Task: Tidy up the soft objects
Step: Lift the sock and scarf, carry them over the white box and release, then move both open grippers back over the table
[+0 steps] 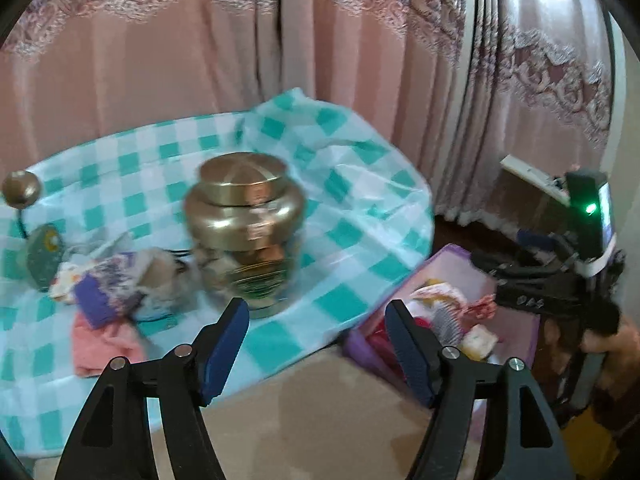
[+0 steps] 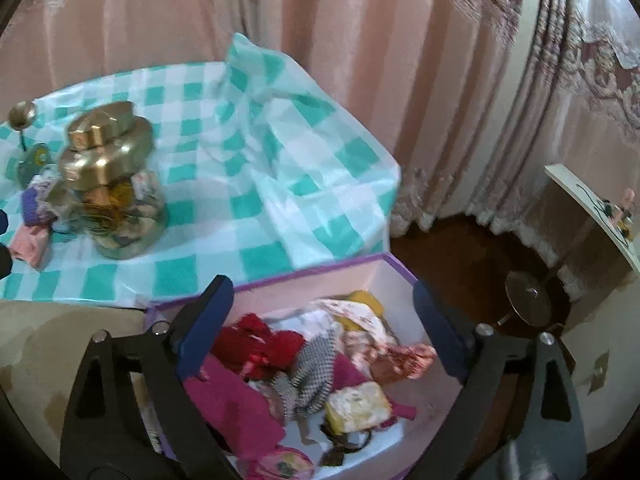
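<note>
A purple-edged fabric box (image 2: 320,270) stands below the table edge, filled with soft things: red (image 2: 256,340), magenta (image 2: 232,404), checked and floral cloths. My right gripper (image 2: 322,320) hangs open above the box with nothing between its fingers. A small heap of cloths (image 1: 108,292), purple, floral and pink, lies on the teal checked tablecloth (image 1: 348,208) left of a brass-lidded jar (image 1: 244,224). My left gripper (image 1: 316,316) is open and empty, near the table's front edge, between the jar and the box (image 1: 452,264). The other gripper's body (image 1: 560,280) shows at the far right.
A small brass-ball ornament (image 1: 22,190) with a green base stands at the table's left. Pink curtains (image 1: 280,48) hang close behind. A white shelf (image 2: 588,208) and a round metal stand base (image 2: 528,298) sit on the dark floor at right.
</note>
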Available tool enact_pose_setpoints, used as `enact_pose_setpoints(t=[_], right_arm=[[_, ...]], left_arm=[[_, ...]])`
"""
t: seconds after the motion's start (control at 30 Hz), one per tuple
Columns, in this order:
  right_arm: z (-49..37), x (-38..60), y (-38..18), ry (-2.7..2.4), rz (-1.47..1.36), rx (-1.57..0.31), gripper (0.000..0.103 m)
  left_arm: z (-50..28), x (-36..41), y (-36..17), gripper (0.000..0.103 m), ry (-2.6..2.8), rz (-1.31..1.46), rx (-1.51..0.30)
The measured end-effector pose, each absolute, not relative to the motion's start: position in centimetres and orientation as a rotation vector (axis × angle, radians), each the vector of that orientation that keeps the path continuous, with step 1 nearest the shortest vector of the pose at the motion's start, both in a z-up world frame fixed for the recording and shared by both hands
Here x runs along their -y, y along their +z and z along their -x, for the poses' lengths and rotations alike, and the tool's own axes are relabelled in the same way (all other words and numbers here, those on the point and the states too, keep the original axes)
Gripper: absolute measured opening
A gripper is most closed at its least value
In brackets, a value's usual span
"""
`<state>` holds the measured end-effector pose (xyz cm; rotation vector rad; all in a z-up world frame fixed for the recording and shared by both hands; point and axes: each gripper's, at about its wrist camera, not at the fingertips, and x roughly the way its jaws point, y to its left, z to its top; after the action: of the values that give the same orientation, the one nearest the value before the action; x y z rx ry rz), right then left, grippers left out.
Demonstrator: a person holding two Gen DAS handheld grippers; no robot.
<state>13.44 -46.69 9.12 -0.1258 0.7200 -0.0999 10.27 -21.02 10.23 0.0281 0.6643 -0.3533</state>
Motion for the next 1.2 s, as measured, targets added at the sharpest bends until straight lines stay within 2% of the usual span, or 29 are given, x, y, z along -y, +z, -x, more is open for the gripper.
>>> enact_pose_setpoints(t=[0.63,1.2], right_arm=[[-12.4,34.7,9.0,0.308,0.149,-0.744,0.095],[-12.8,25.3,9.4,0.501,0.254,-0.709,0.095]], left_arm=[[-9.1,7.9,7.5,0.071,-0.125,0.221,-0.733],[-10.0,1.6,5.6,0.069,-0.059,0.352,-0.769]])
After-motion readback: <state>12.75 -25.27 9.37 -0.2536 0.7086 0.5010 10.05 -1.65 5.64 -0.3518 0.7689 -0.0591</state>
